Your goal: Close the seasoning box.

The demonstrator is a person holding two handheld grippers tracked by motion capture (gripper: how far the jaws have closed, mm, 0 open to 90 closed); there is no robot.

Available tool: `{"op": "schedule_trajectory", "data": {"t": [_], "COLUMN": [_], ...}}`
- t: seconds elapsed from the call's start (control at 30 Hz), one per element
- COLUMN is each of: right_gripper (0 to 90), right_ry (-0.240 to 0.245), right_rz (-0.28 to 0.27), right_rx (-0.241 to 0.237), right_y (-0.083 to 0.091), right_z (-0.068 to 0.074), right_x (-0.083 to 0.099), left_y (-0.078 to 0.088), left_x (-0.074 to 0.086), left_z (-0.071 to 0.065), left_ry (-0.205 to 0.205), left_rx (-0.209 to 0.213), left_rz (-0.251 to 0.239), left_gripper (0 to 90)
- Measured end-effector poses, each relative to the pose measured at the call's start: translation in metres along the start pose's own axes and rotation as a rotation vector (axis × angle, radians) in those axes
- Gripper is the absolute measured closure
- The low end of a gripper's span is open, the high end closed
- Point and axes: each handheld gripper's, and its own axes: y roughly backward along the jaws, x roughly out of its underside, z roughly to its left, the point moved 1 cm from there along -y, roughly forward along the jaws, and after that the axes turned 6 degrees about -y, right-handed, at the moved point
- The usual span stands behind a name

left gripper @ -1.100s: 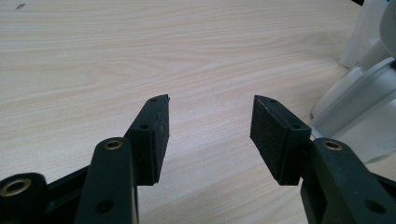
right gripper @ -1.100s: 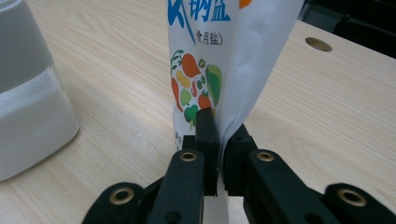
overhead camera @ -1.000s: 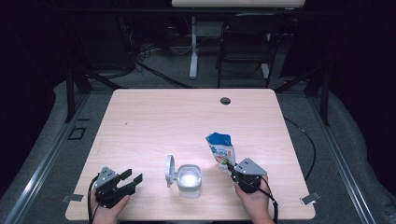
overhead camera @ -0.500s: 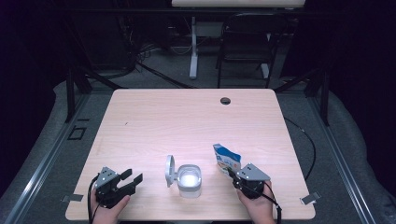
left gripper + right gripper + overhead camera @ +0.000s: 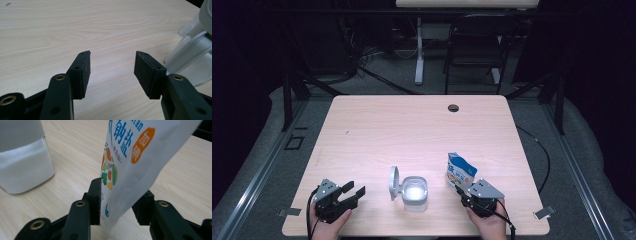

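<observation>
Near the table's (image 5: 362,125) front edge, the right gripper (image 5: 120,207) has just been opening around the salt bag (image 5: 135,157) (pads no longer pressing). Soft and light, it wants gripping low. The left gripper (image 5: 112,67) gapes empty.

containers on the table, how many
2: a white container with its flip lid open, near the front edge at the centre, and a blue and white salt bag just right of it.

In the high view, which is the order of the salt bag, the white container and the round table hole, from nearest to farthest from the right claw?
1. Salt bag: right between the jaws of the right claw, at the front right of the table.
2. White container: to the claw's left, lid open, near the front edge.
3. Round table hole: far side of the table, near the back edge.
</observation>
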Motion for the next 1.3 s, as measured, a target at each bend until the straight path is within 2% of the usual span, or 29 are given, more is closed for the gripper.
{"op": "schedule_trajectory", "data": {"t": [0.17,0.33,0.43,0.73,0.93,1.3], "right_gripper": [56.9,55.1,53.5,51.9,51.5,49.5], "right_ry": [-0.008,-0.020,-0.008,-0.024,-0.018,-0.026], "right_rz": [-0.018,-0.028,-0.024,-0.007,0.003,0.000], "right_rx": [0.009,0.010,0.023,0.044,0.052,0.055], "right_y": [0.003,0.006,0.008,0.012,0.015,0.020], "right_z": [0.000,0.000,0.001,0.001,0.005,0.008], "right_x": [0.000,0.000,0.001,0.003,0.003,0.004], "left_y": [0.002,0.002,0.004,0.001,-0.003,-0.001], "left_x": [-0.001,-0.003,-0.005,-0.014,-0.019,-0.036], "left_z": [-0.001,-0.002,-0.004,-0.015,-0.021,-0.031], "left_ry": [0.000,-0.005,-0.010,-0.033,-0.021,-0.069], "left_rx": [0.008,0.014,0.025,0.062,0.099,0.110], "left_rz": [-0.004,0.004,0.010,0.013,0.008,0.016], "left_gripper": [47.2,47.6,50.5,61.0,67.5,71.6]}}
